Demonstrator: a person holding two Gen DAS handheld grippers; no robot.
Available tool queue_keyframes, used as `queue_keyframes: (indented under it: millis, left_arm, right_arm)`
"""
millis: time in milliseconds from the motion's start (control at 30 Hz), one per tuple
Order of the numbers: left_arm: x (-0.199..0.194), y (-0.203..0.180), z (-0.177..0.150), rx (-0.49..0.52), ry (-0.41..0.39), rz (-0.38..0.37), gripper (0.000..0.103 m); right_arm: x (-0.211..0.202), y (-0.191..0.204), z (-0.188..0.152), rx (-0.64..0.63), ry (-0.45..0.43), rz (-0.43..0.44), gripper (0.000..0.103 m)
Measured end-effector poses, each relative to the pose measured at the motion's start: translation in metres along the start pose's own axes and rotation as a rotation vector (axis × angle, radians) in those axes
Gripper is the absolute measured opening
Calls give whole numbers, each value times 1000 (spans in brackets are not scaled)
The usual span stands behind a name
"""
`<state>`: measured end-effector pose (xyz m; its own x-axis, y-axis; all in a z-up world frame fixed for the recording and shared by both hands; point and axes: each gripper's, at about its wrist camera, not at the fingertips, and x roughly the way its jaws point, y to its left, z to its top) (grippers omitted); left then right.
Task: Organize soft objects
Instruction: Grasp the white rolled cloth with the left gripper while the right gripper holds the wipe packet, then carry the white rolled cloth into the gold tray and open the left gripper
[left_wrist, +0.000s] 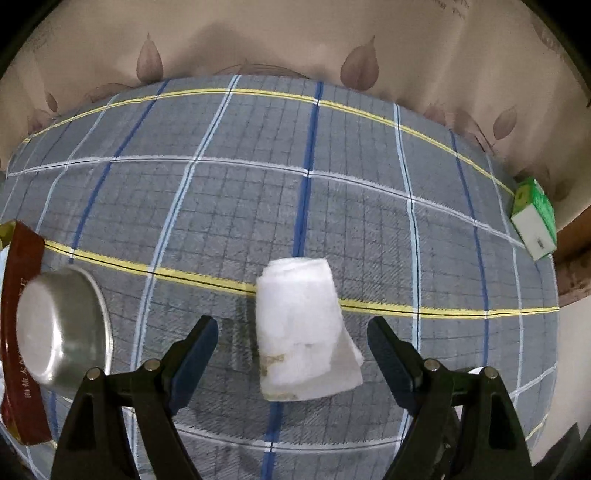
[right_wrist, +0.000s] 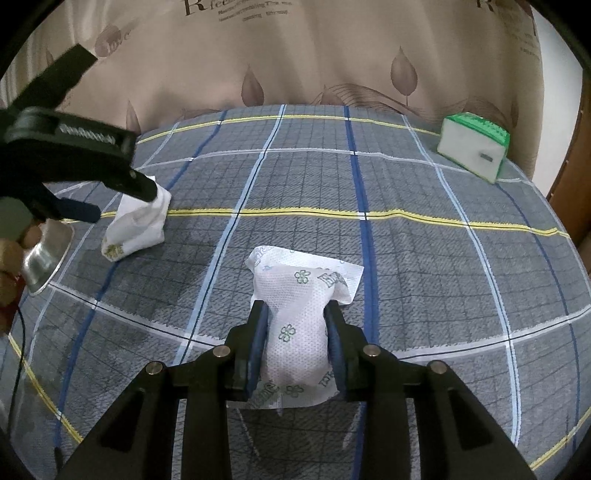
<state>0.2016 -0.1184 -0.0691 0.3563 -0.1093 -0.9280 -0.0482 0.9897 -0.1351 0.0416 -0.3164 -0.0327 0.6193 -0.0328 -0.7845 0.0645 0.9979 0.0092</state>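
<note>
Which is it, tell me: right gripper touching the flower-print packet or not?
Touching. The right wrist view shows the right gripper with both blue pads pressed against the flower-print packet, pinching its sides inward.

Left hand-held gripper (left_wrist: 291, 332) gapes wide; right hand-held gripper (right_wrist: 297, 314) stands narrowly parted.

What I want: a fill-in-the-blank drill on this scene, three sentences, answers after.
The right gripper is shut on the printed packet, patterned with green ____.
The left gripper's jaws stand ____ over the plain white packet.
In the left wrist view, the metal bowl lies ____ of that packet.
Answers: flowers; open; left.
</note>
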Motion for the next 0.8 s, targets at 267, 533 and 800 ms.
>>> queue_keyframes:
  millis: [267,533,800]
  left_arm:
    - [20,-11,-12,72,53,39,57]
    - [15,-17,-20,148,62,6,35]
    - [-10,-3,-45,210,60,-19,34]
  right_arm:
    - [0,1,0,-1,1,4,32]
    - [1,-1,0,1,1,7,32]
    - [1,-1,0,-2,2,3,32]
